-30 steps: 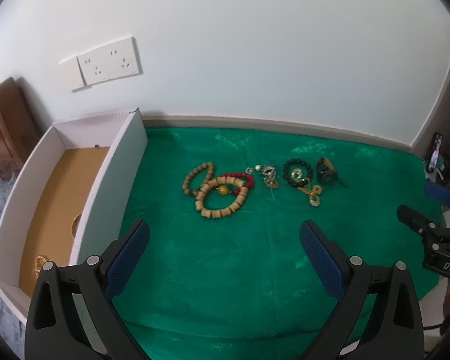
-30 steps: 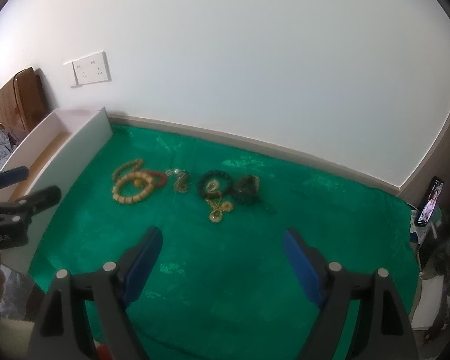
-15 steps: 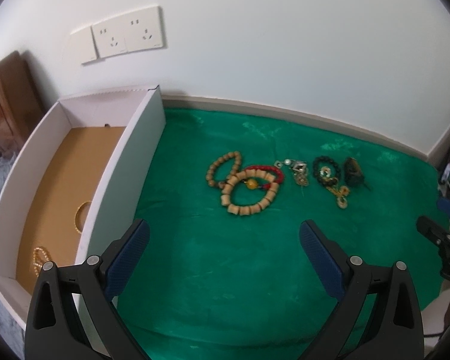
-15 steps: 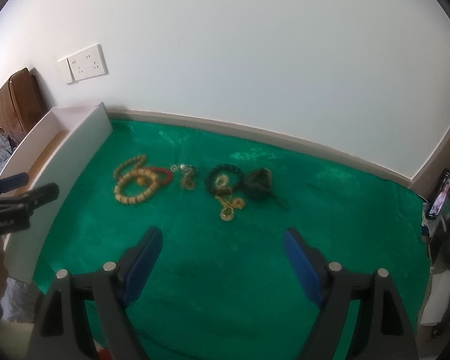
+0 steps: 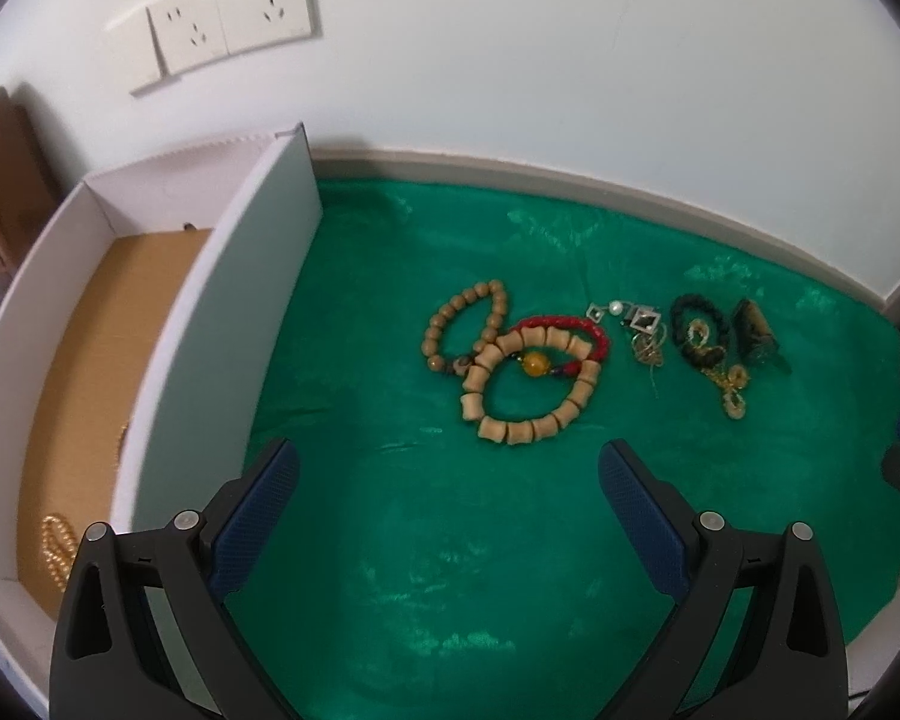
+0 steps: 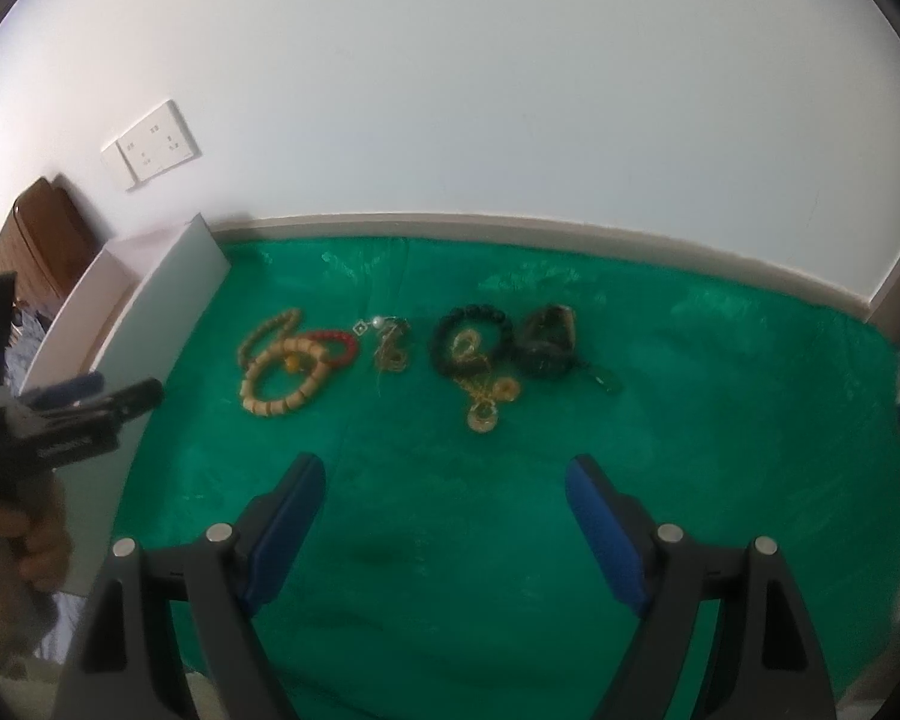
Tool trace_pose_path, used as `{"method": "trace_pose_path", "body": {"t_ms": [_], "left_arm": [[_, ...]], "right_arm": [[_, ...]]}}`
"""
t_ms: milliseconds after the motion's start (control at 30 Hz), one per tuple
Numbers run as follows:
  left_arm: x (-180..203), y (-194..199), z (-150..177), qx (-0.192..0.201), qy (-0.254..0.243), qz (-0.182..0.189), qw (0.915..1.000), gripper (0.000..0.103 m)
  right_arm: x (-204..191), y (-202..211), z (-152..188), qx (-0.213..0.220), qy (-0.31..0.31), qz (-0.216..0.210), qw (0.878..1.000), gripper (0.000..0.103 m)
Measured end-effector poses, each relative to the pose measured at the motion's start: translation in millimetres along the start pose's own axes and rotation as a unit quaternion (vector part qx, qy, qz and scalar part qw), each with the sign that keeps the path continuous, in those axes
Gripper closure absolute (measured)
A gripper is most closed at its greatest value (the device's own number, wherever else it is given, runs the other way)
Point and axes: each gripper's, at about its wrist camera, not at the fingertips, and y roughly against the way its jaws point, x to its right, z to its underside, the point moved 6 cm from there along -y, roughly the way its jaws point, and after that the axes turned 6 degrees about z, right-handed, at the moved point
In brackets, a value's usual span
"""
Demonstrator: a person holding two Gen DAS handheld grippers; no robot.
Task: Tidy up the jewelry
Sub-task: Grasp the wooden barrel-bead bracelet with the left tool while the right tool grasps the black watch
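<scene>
Left wrist view: left gripper, jaws spread wide, nothing between them, above green cloth. Jewelry in a row further off: round-bead wooden bracelet, barrel-bead bracelet overlapping a red bracelet, silver pendant, black bead bracelet, gold chain. White box at left, gold beads inside. Right gripper, likewise spread and empty.
</scene>
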Motion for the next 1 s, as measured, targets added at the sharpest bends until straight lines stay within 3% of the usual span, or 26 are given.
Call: {"method": "trace_pose_path", "body": {"t_ms": [200,400,467,567,767,900,933,1000], "left_arm": [[-3.7,-46.2,-4.4,-0.018,0.000,0.013,0.9997,0.003],[-8.4,-95.7,-2.9,-0.046,-0.015,-0.015,0.9987,0.004],[-10.8,-102.5,-2.4,-0.049,-0.013,-0.021,0.9985,0.006],[-12.2,-108.1,-1.8,-0.052,-0.008,-0.015,0.9985,0.012],[-10.2,-120.4,-4.5,-0.062,0.000,0.002,0.9981,0.026],[-3.9,-127.4,-8.3,-0.066,-0.007,0.004,0.9978,0.033],[-2.2,-128.0,-8.9,-0.067,-0.011,0.004,0.9977,0.035],[1.0,-127.4,-9.2,-0.067,-0.016,0.007,0.9976,0.043]], "right_arm": [[6.8,-40.9,-7.7,0.007,0.003,-0.036,0.999,0.019],[18.7,-119.5,-13.8,-0.041,-0.010,-0.057,0.997,0.031],[23.1,-124.6,-20.8,-0.041,-0.005,-0.047,0.998,0.034],[31.7,-111.6,-35.4,-0.024,-0.018,-0.065,0.997,0.035],[24.5,-140.3,-54.6,-0.077,0.060,-0.096,0.991,0.035],[21.9,-154.6,-65.1,-0.085,0.106,-0.103,0.985,0.044],[20.8,-155.9,-67.5,-0.088,0.118,-0.097,0.984,0.049],[20.7,-159.3,-71.9,-0.085,0.147,-0.070,0.983,0.050]]}}
